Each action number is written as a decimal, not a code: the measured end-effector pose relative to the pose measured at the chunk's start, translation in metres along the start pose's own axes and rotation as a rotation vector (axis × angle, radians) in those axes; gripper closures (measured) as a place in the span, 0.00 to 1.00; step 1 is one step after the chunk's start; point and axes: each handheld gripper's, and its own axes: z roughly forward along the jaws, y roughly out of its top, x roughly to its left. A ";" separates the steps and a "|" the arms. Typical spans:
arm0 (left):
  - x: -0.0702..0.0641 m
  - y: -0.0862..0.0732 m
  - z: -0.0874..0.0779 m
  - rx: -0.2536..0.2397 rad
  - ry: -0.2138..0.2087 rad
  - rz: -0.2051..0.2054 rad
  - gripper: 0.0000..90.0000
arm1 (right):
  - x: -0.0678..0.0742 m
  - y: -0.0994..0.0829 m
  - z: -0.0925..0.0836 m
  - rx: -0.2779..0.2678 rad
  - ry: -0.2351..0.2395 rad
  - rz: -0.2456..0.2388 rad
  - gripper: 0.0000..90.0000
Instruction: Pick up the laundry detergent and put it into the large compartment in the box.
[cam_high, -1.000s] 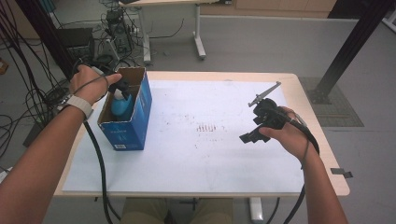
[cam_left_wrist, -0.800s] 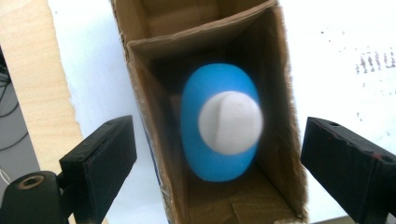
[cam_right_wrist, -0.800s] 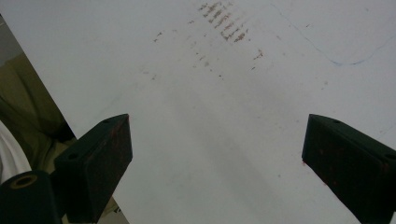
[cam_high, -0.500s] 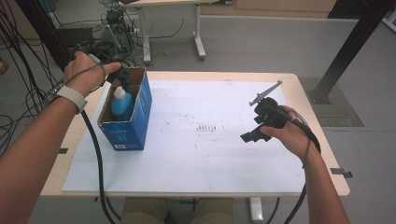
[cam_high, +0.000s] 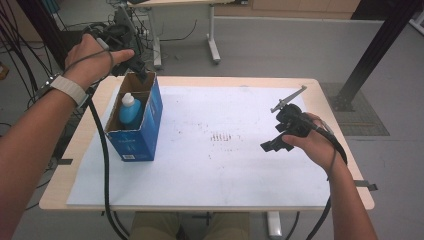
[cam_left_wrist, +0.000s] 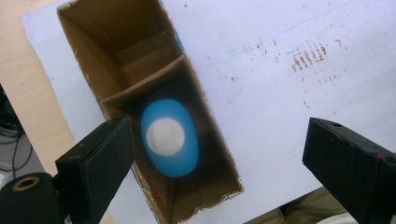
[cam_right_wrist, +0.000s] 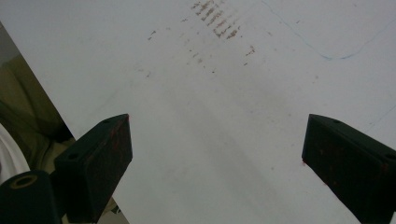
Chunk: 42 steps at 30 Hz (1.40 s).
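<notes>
Cardboard makes up the open-topped blue box (cam_high: 138, 122) standing at the left of the high view on a white sheet (cam_high: 210, 150) that covers most of the bench (cam_high: 345, 165). Inside the box, in the compartment nearer the bottom of the frame, a blue bottle with a white cap (cam_high: 129, 109) stands upright; a cardboard divider separates it from the second compartment behind. Above the box's far end, in the upper left of that frame, the left gripper (cam_high: 137, 67) hangs in the person's left hand (cam_high: 90, 62), clear of the box rim and pointing down at it. In the left gripper view the two black jaws stand far apart at the lower corners, and they have just been opening, with nothing pressed between them; the bottle (cam_left_wrist: 169, 137) shows from straight above, lower left of centre, down in the box (cam_left_wrist: 140, 93) and touching neither jaw. A patch of small rust-coloured marks (cam_high: 224, 136) stains the sheet at the middle of the high view. Toward the right of that frame, the right gripper (cam_high: 272, 145) is held in the right hand (cam_high: 312, 145) just over the sheet, well apart from the box. In the right gripper view its jaws are spread wide over bare white sheet (cam_right_wrist: 224, 121), gripping nothing.
</notes>
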 end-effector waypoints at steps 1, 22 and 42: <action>-0.001 0.001 -0.001 0.001 -0.003 0.008 0.11 | 0.000 0.000 0.000 0.001 0.000 0.002 0.09; -0.037 0.017 -0.012 -0.043 -0.064 0.332 0.09 | 0.002 0.002 -0.001 0.005 -0.003 0.006 0.09; -0.077 0.030 0.019 -0.011 -0.061 0.592 0.09 | 0.002 -0.001 -0.007 0.006 -0.016 0.018 0.09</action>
